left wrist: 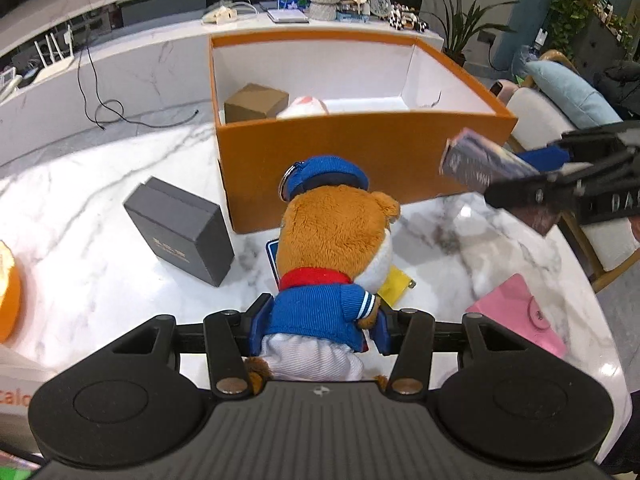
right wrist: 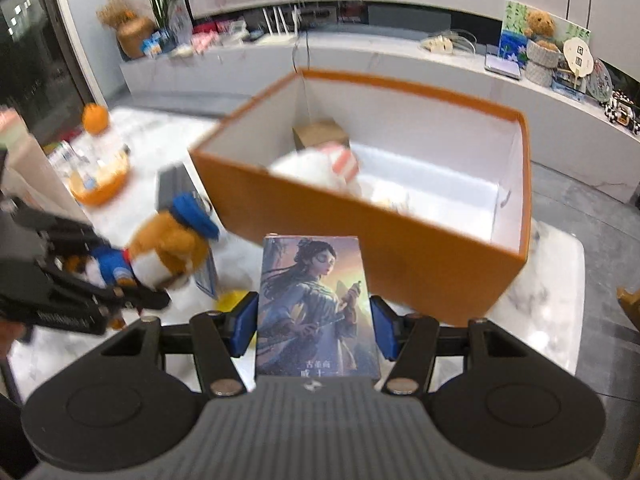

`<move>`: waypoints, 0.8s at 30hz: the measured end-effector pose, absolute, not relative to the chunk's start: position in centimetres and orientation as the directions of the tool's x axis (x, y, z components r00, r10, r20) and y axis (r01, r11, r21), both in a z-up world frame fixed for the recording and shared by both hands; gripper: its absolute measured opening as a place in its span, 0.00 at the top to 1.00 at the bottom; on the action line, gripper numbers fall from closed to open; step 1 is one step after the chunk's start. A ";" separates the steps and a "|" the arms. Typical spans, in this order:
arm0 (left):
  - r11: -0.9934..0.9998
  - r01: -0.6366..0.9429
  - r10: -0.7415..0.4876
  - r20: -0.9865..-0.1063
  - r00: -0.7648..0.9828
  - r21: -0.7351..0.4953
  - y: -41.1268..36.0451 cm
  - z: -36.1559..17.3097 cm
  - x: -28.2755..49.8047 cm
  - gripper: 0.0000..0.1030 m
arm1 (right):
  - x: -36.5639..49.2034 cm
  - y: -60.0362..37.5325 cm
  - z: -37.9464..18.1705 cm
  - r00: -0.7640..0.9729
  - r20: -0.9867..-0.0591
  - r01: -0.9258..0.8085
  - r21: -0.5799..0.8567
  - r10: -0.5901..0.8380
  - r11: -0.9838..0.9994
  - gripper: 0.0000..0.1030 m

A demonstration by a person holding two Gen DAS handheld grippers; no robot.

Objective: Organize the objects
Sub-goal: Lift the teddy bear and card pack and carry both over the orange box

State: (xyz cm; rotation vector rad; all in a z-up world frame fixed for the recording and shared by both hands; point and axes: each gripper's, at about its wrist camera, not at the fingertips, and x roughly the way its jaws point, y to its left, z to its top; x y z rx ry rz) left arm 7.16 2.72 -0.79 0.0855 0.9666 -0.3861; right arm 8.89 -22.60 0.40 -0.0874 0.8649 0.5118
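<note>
Marble tabletop [left wrist: 100, 248] under orange box [left wrist: 360, 168]; left tongs [left wrist: 318, 322] clenched around plush bear [left wrist: 336, 248], right tongs [right wrist: 316, 326] around illustrated box [right wrist: 316, 304].

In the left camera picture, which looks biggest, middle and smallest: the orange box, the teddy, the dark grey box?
1. orange box
2. teddy, though it sits close to the camera in the left tool, so it looks bigger than it is
3. dark grey box

A home living room: marble table [left wrist: 100, 248], cushioned armchair [left wrist: 560, 96], potted plants [left wrist: 456, 20], long media console [right wrist: 360, 56].
</note>
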 end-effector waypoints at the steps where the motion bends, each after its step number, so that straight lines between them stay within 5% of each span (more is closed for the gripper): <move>1: 0.929 0.355 -0.287 -0.809 0.513 -0.104 2.8 -0.3 7.0 0.44 | 8.9 -22.8 1.1 0.547 -0.729 -0.461 0.148 0.411 0.875 0.41; 12: 0.914 0.394 -0.326 -0.748 0.578 -0.093 0.3 5.8 9.8 0.44 | 10.3 -25.6 5.7 0.636 -0.597 -0.428 0.254 0.489 0.867 0.41; 24: 0.906 0.405 -0.375 -0.672 0.638 -0.122 -3.8 10.8 16.1 0.44 | 13.4 -28.7 6.8 0.781 -0.520 -0.222 0.286 0.346 0.932 0.41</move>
